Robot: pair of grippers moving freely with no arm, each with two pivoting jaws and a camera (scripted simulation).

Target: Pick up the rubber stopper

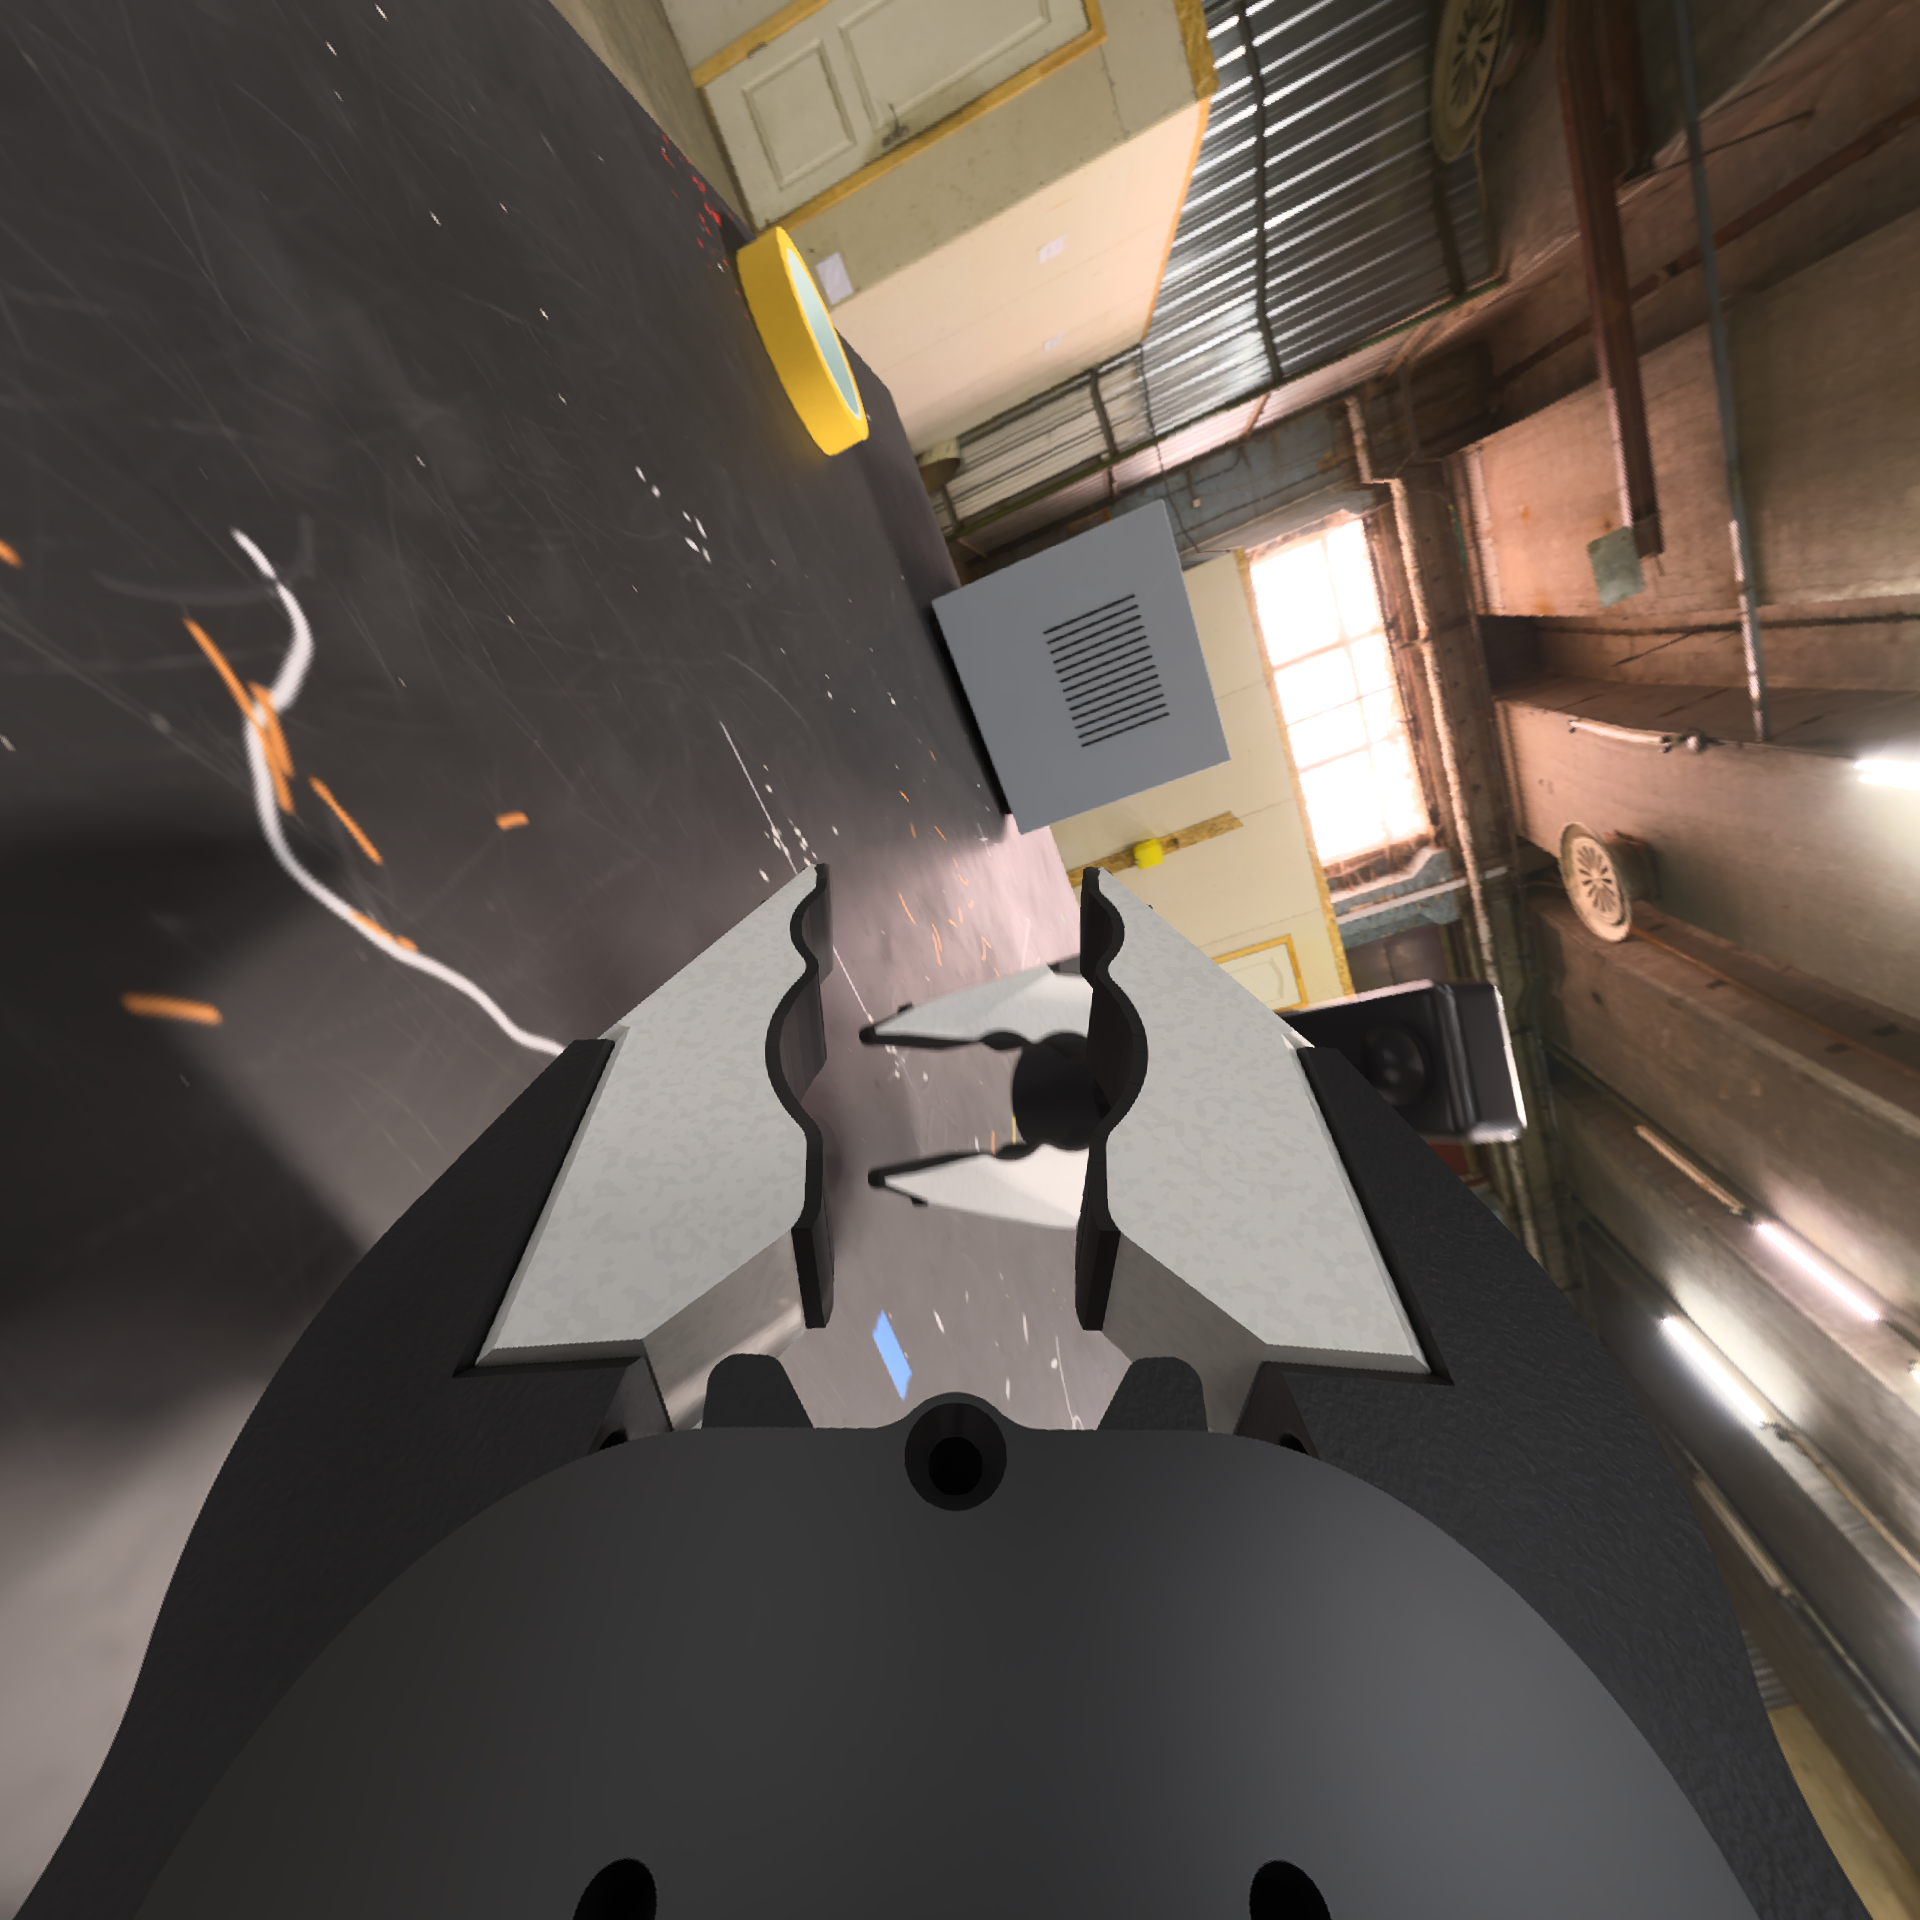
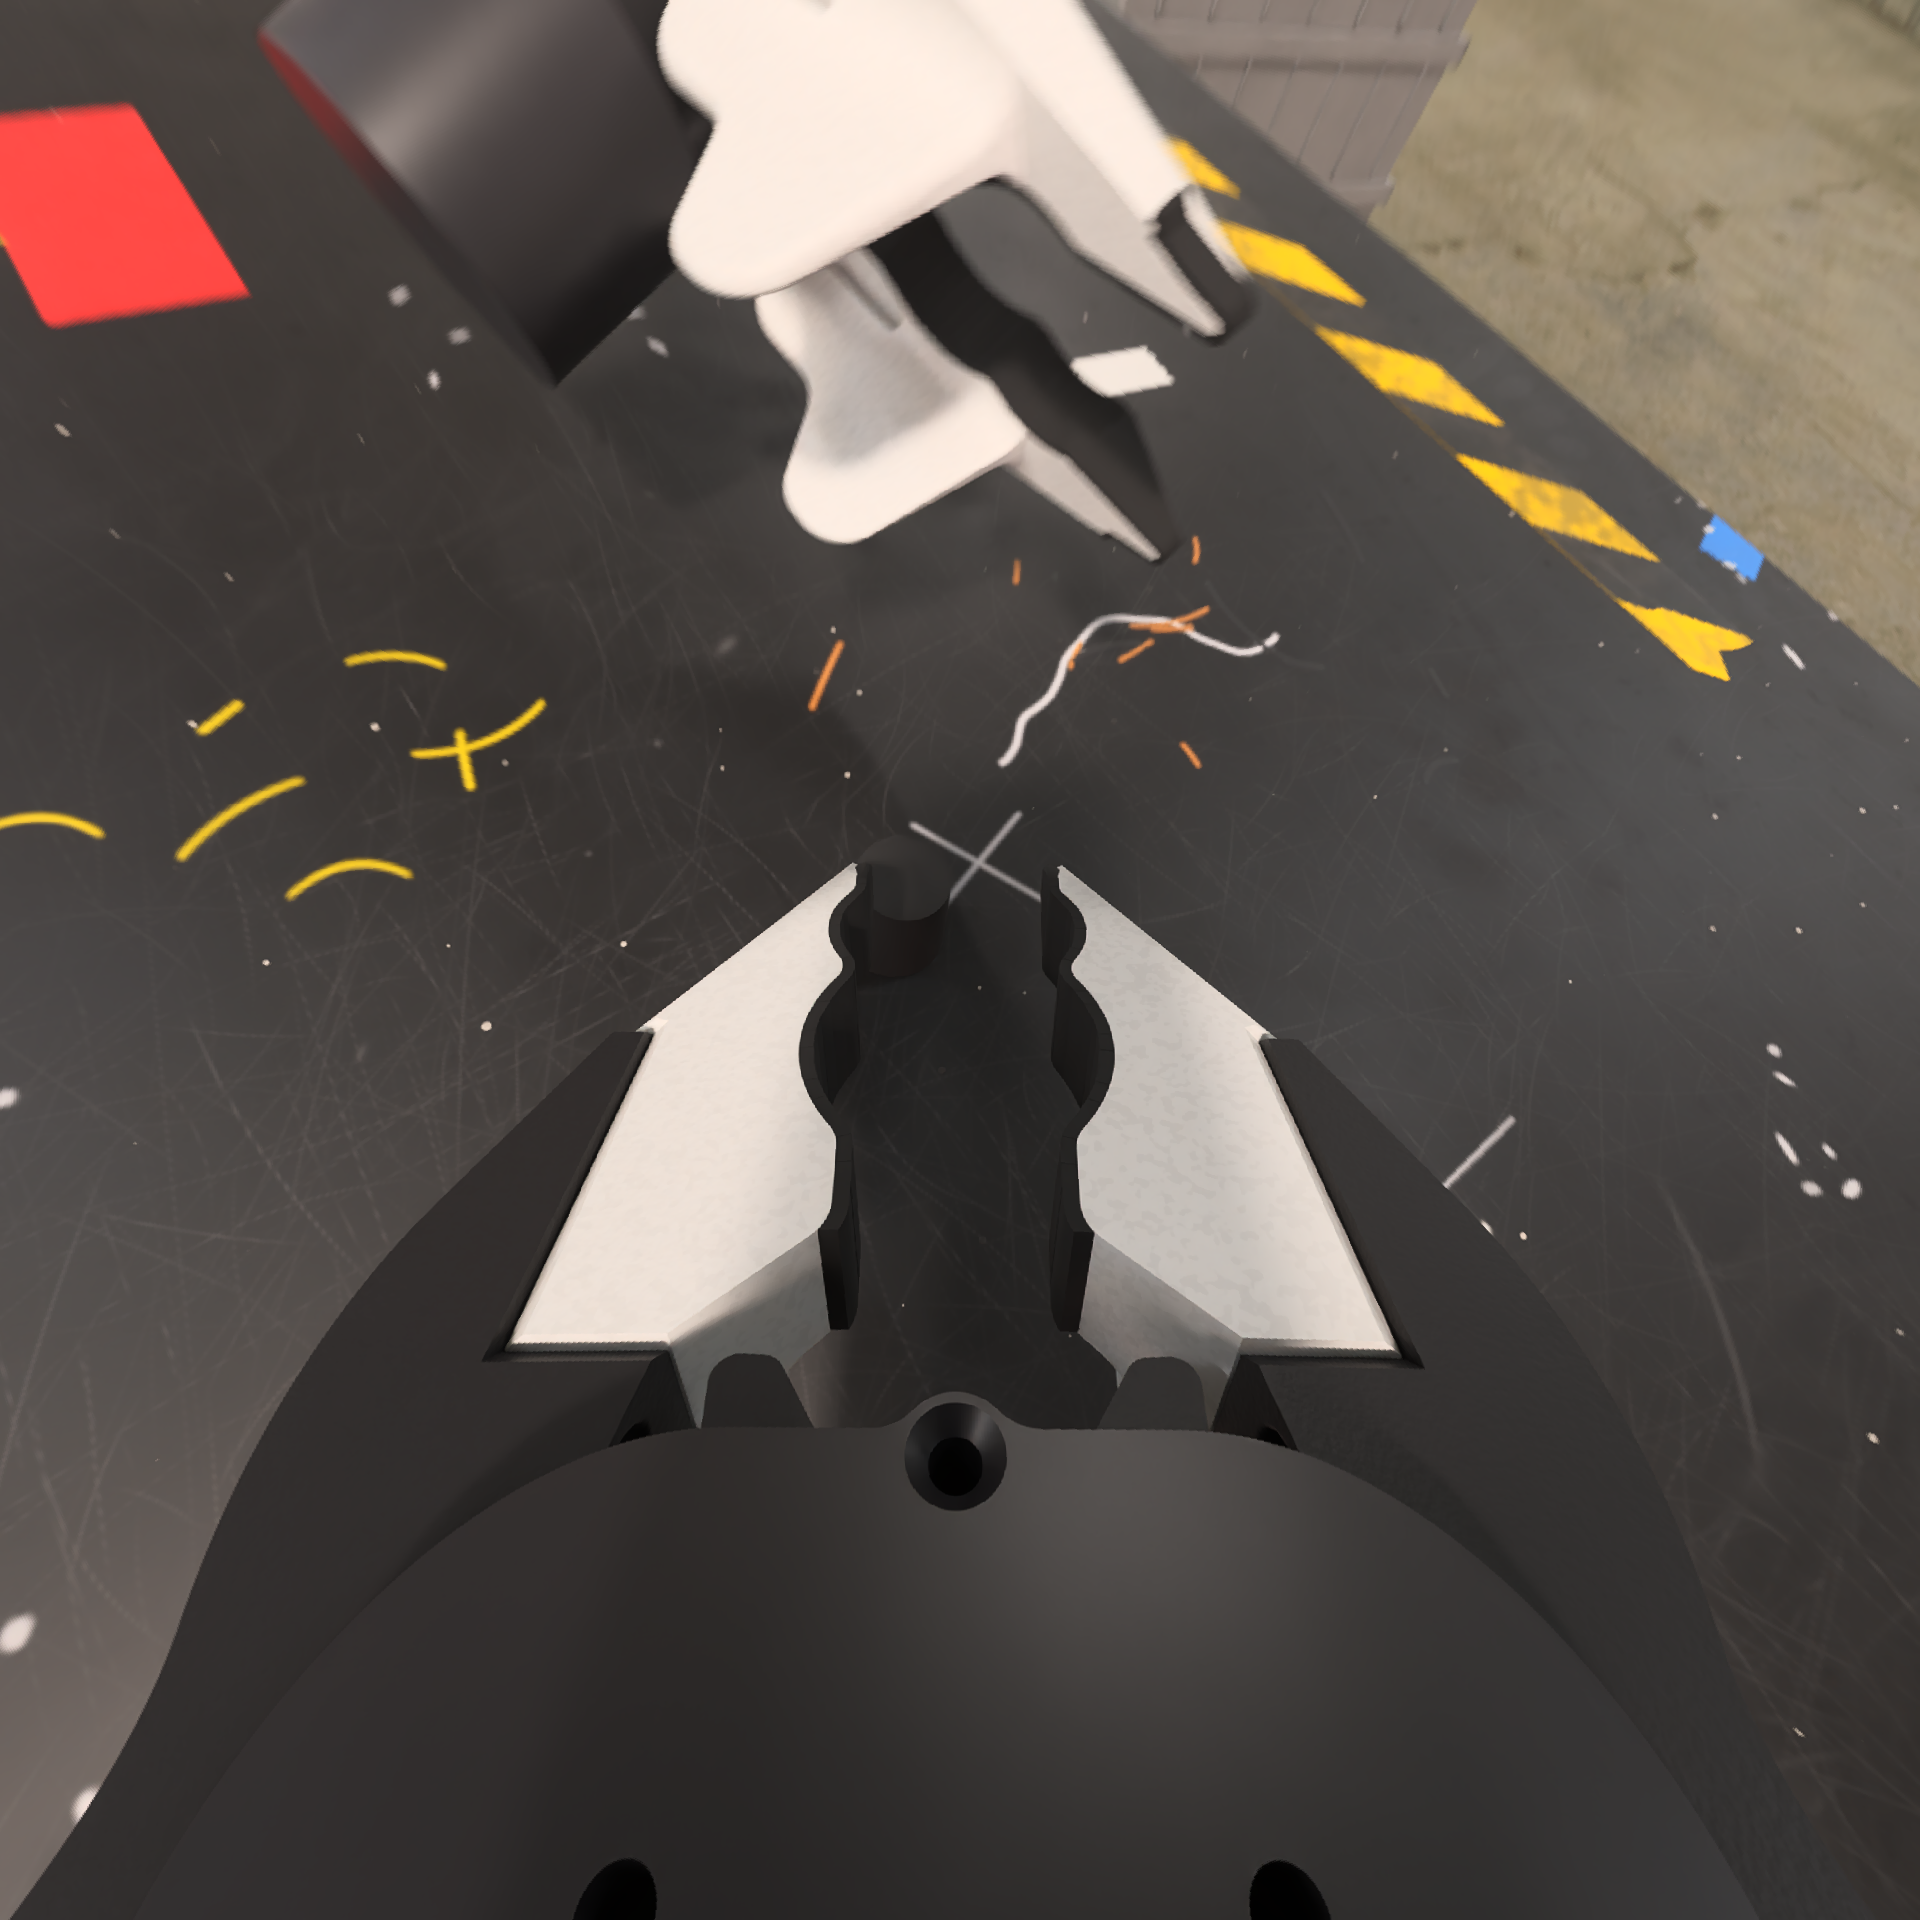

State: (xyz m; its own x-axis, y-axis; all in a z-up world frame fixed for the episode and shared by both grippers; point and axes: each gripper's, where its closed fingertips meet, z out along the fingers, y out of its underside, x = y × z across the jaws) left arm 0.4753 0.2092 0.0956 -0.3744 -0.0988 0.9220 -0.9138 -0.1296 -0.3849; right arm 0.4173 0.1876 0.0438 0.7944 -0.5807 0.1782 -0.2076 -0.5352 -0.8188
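The rubber stopper [image 2: 900, 920] is a small dark plug standing on the black table [image 2: 1403, 987]. It sits just inside the tips of my right gripper [image 2: 951, 881], against the left finger's pad, with a clear gap to the right finger. The right gripper is open and low over the table. In the left wrist view the stopper [image 1: 1044, 1091] shows as a dark blob between the right gripper's [image 1: 871, 1107] white fingers. My left gripper [image 1: 954, 878] is open and empty, tilted, facing the right gripper from across the table. It also shows in the right wrist view [image 2: 1184, 428].
A yellow tape roll [image 1: 805, 343], a grey vented box [image 1: 1081, 665] and a black box [image 1: 1423, 1060] stand near the table's far edge. A white wire [image 2: 1060, 675] and orange scraps lie between the grippers. Yellow hazard stripes [image 2: 1403, 374] mark the right table edge.
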